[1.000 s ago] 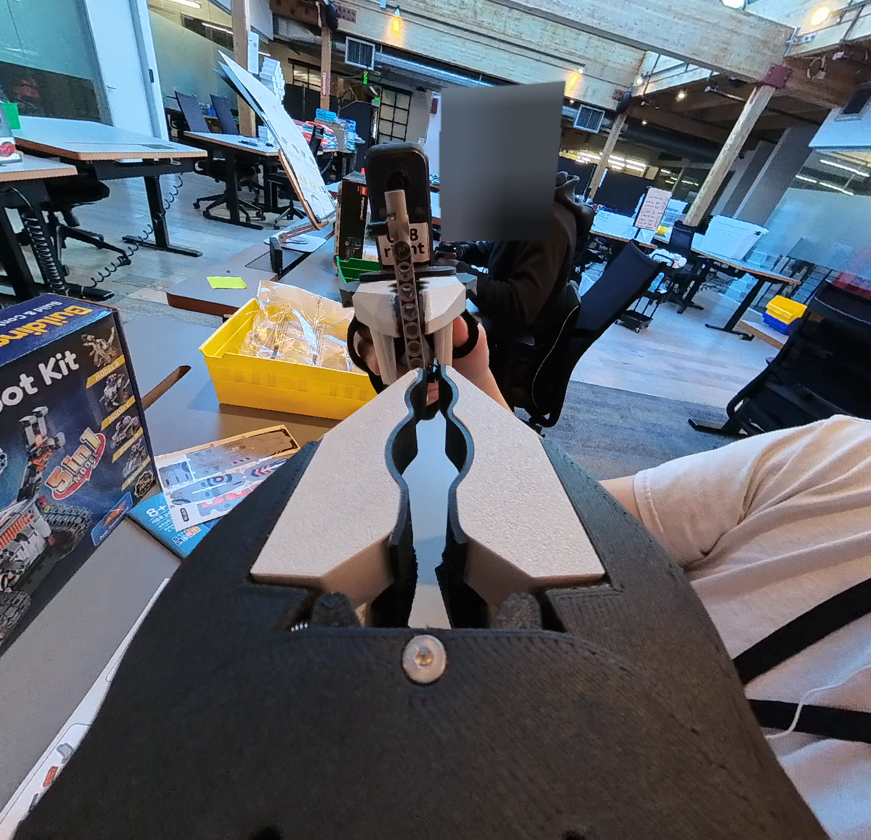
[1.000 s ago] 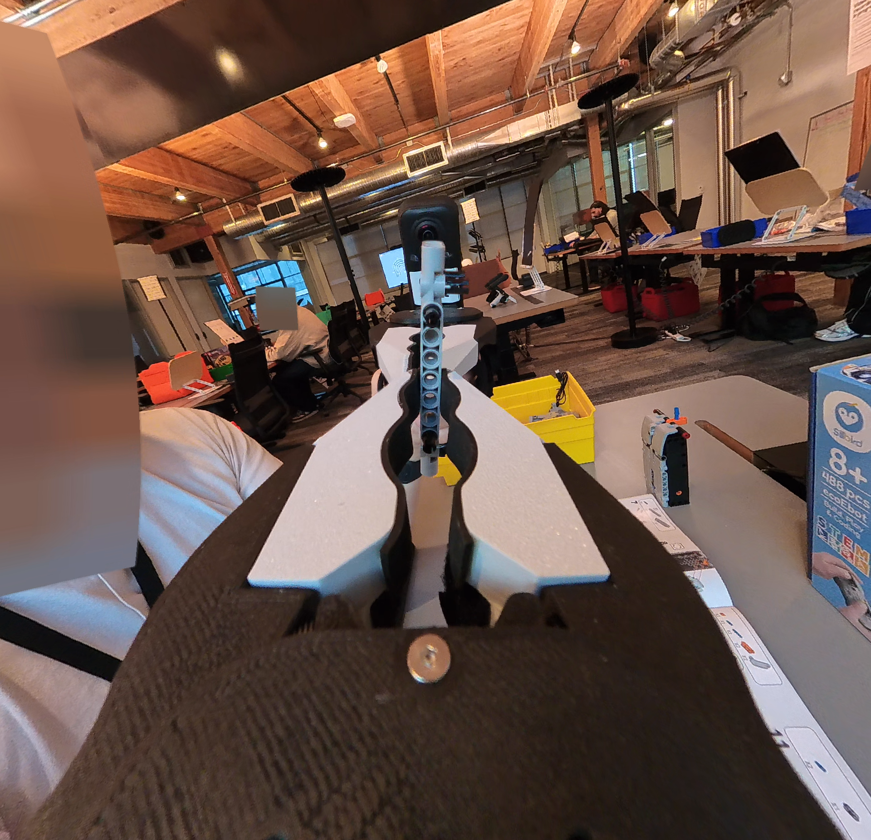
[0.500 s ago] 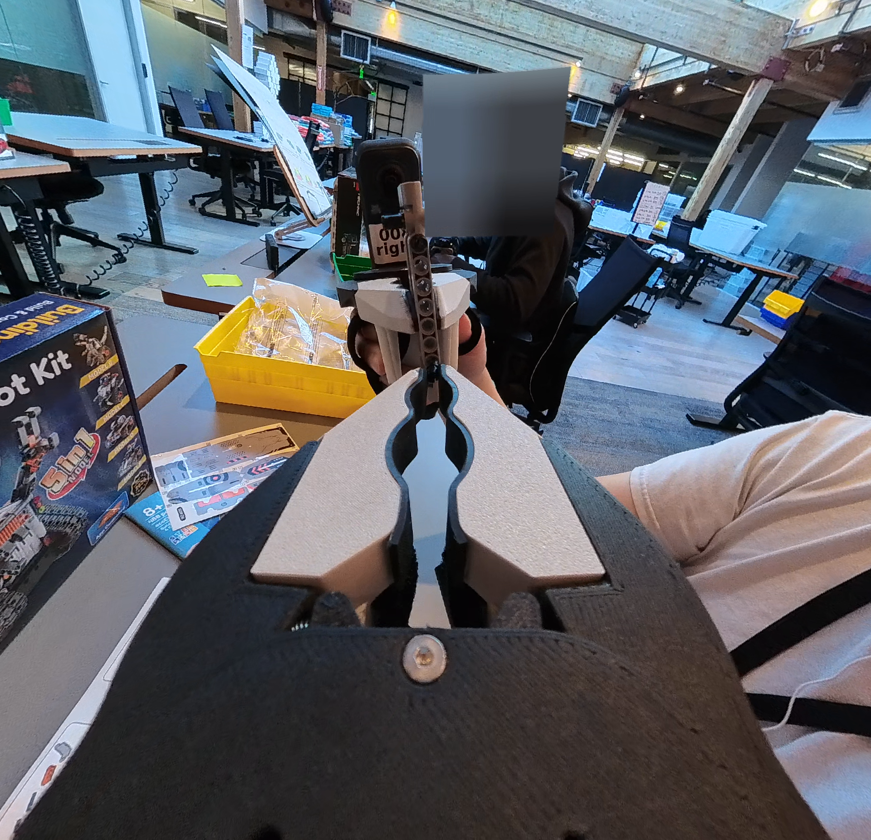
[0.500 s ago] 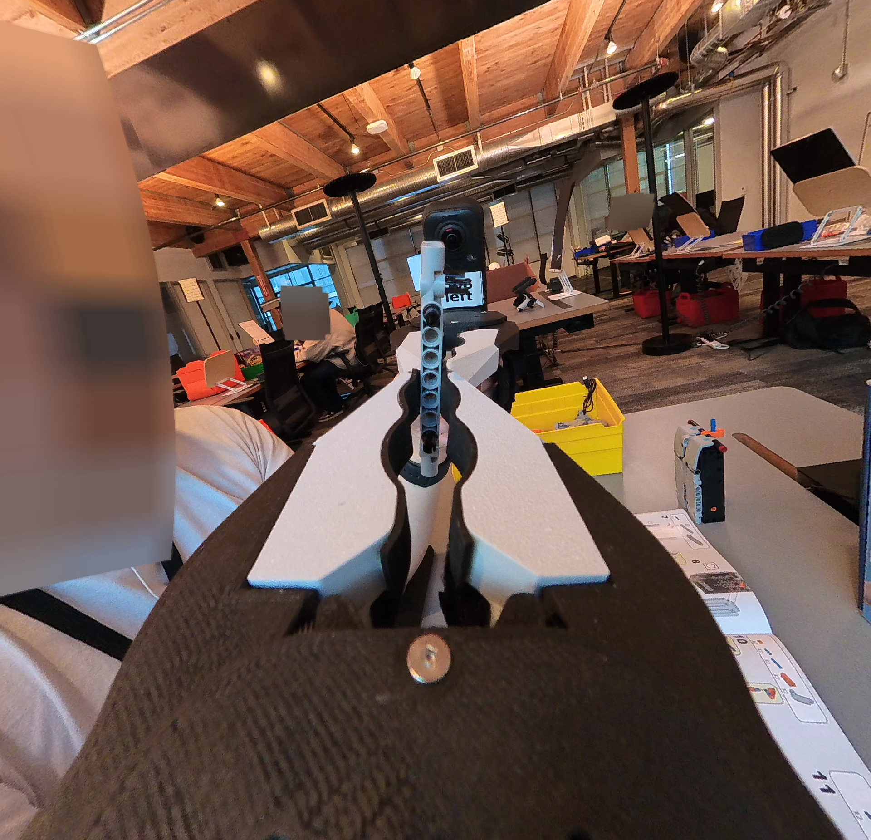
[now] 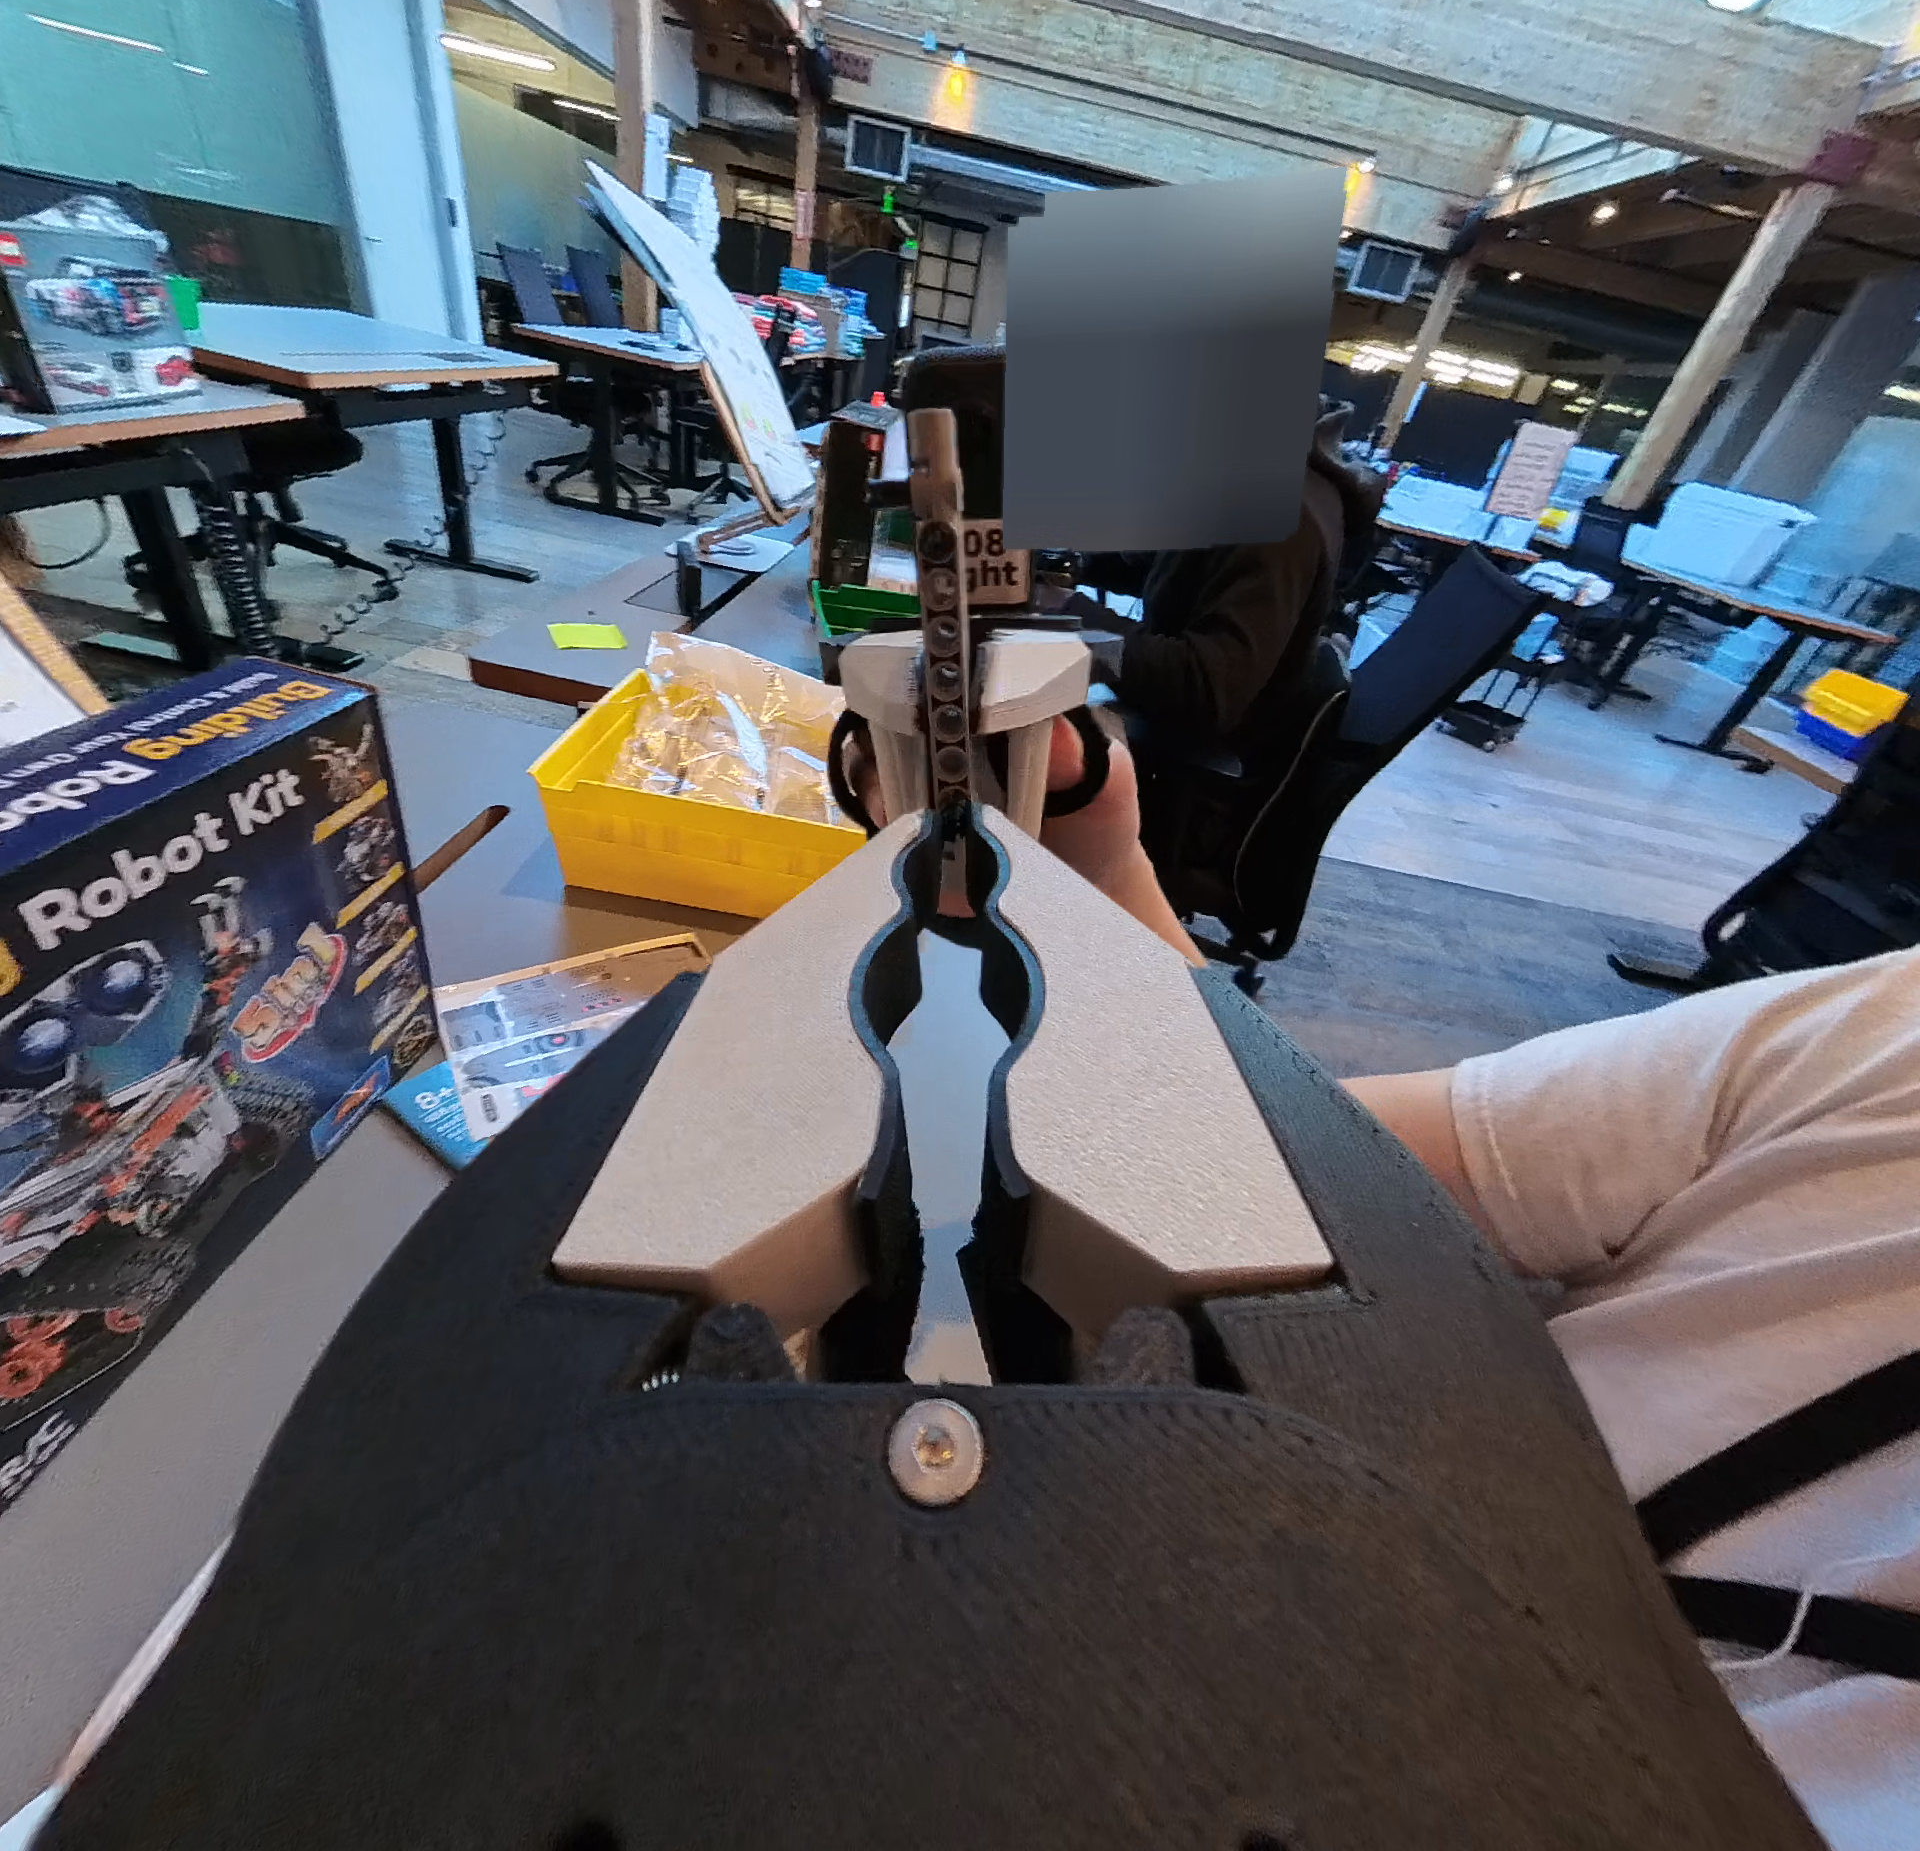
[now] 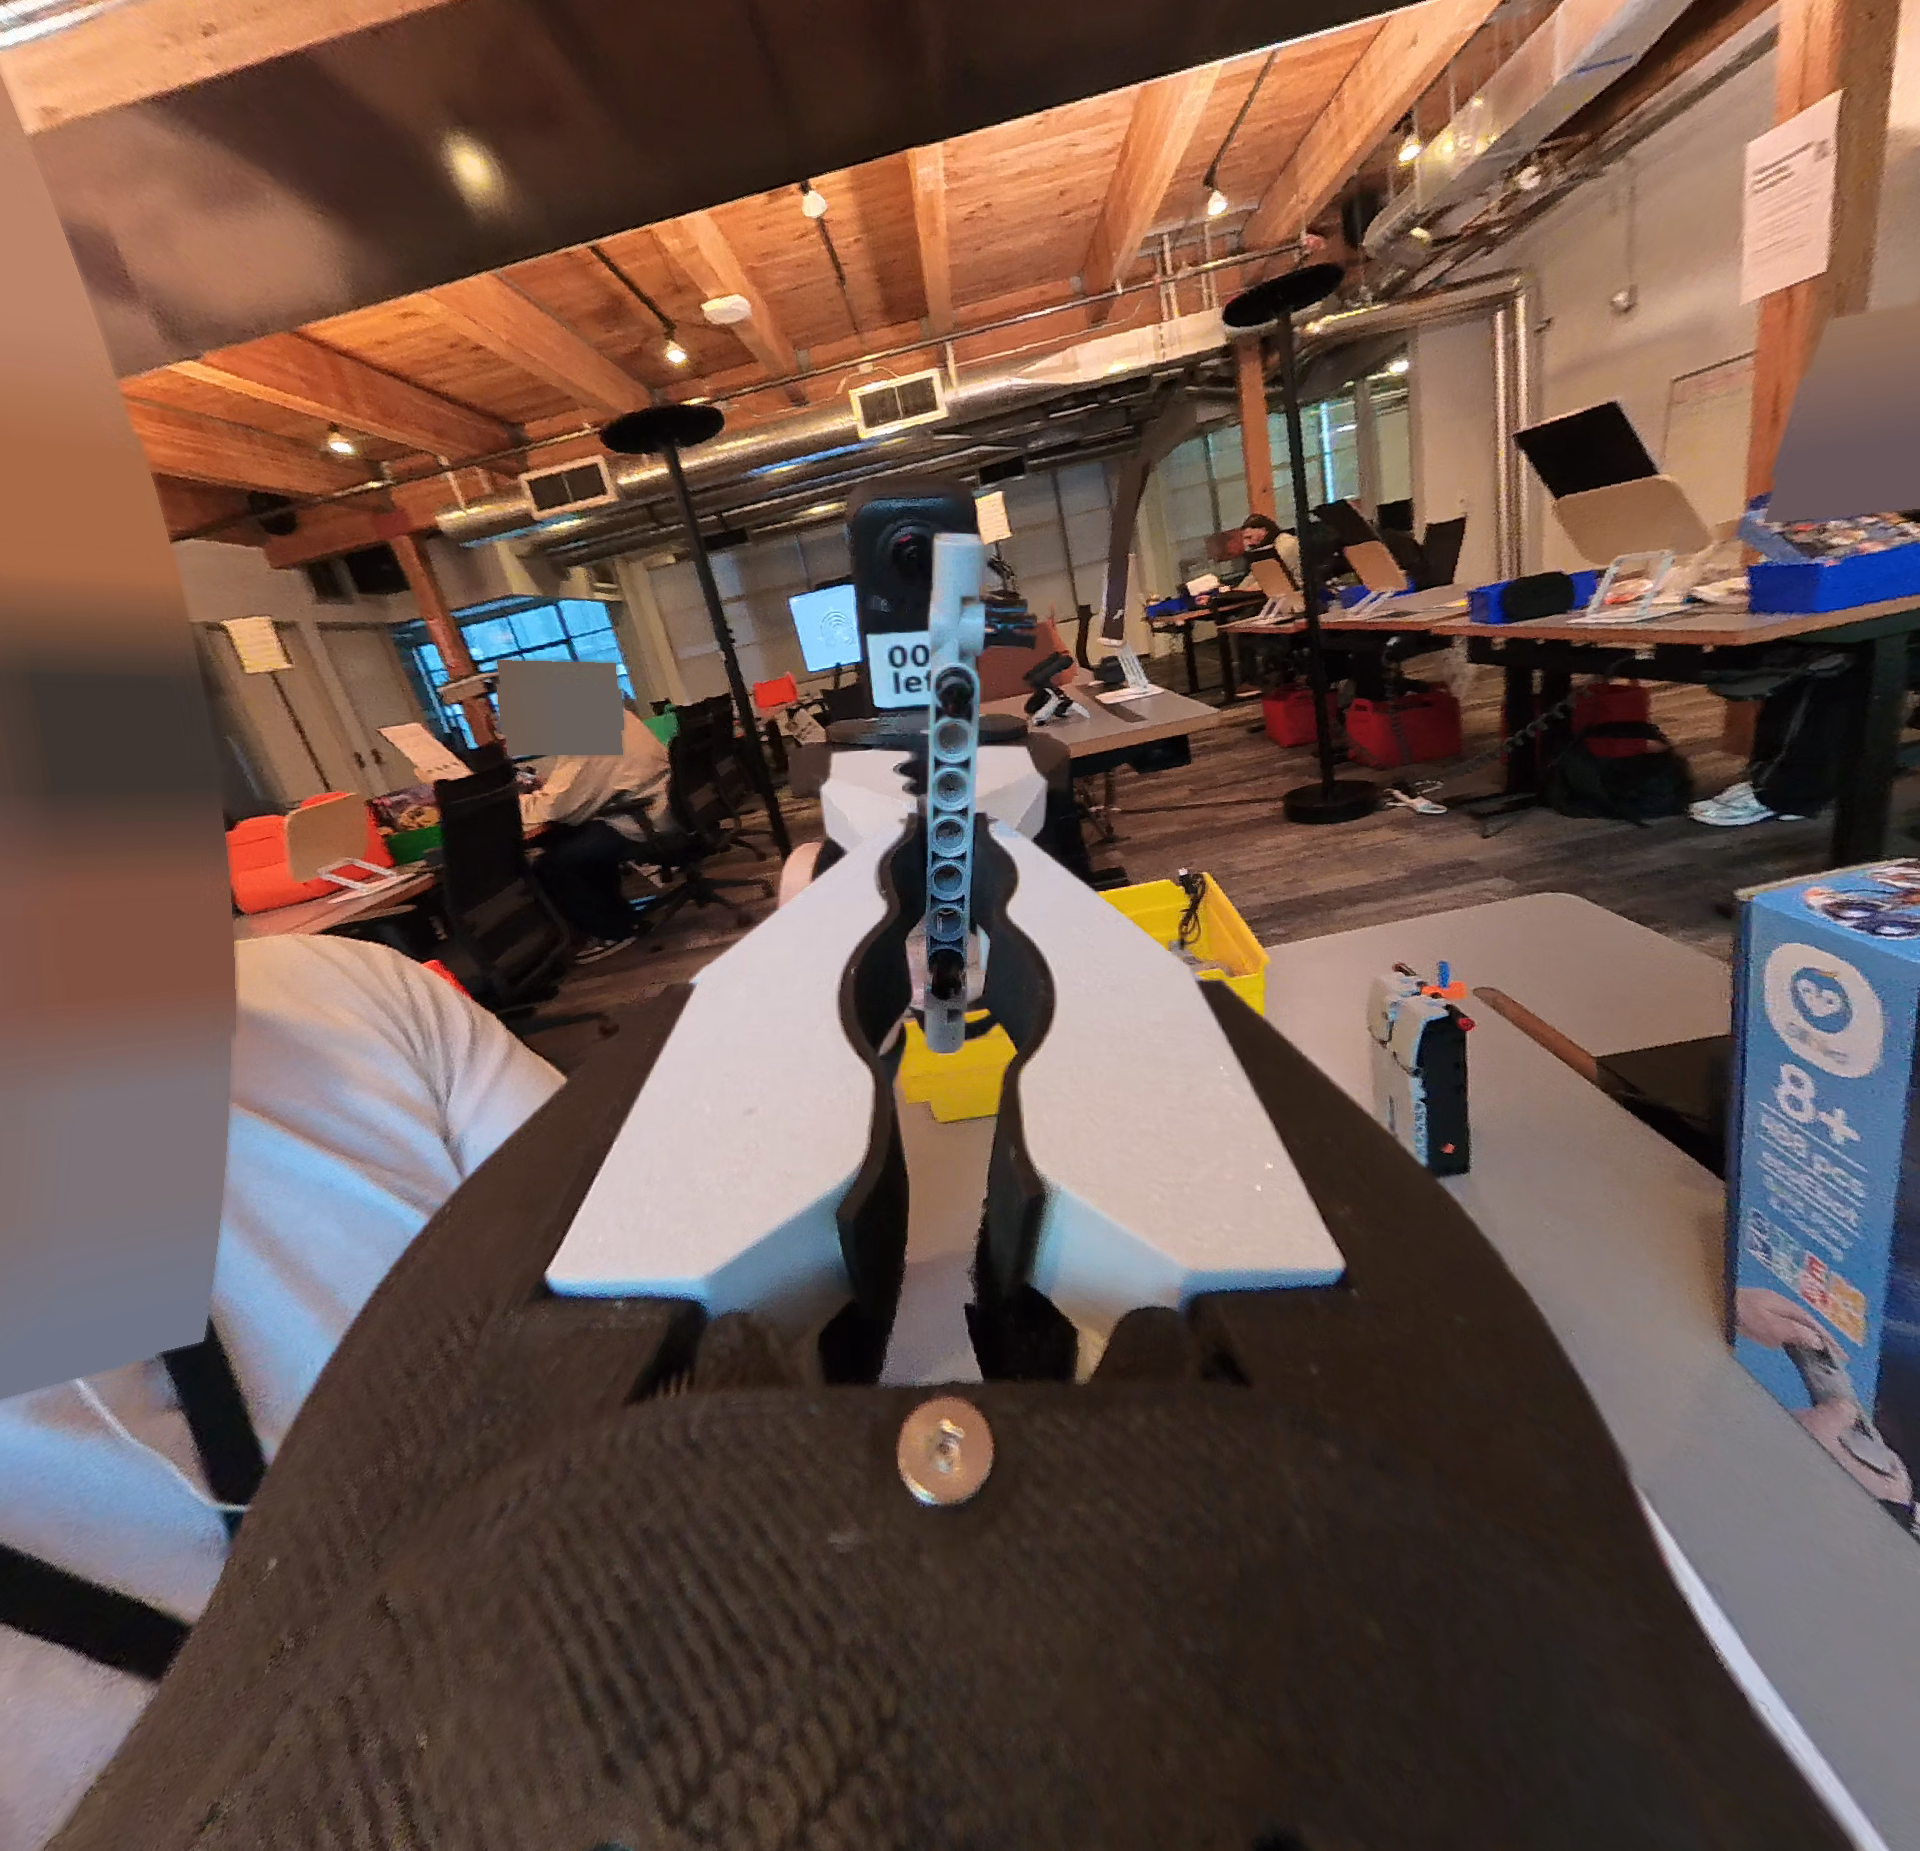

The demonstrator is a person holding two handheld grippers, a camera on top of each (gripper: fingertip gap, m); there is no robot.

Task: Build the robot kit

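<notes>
My right gripper point(image 6: 951, 845) is shut on a light grey beam with a row of holes point(image 6: 948, 814). It holds the beam upright in the air in front of a person in a white shirt. A black pin sits in the beam's lowest hole, inside the jaw hollow. My left gripper point(image 5: 951, 825) faces the right one, its tips shut and meeting the beam point(image 5: 940, 606) low down. Whether anything small is pinched there is hidden. The right gripper point(image 5: 961, 684) shows behind the beam in the left wrist view. The left gripper point(image 6: 935, 773) shows behind the beam in the right wrist view.
On the grey table point(image 5: 208, 1334) lie a dark kit box point(image 5: 187, 970), a leaflet point(image 5: 540, 1012) and a yellow bin of plastic bags point(image 5: 696, 835). The right wrist view shows a yellow bin point(image 6: 1205, 928), a small grey-black module point(image 6: 1423, 1084), a blue box point(image 6: 1818, 1126) and other desks. My left and right fingertips are right by each other.
Both grippers stay shut, facing each other around the beam. Both views have shifted slightly as the pair swings, and the beam's tilt has changed a little.
</notes>
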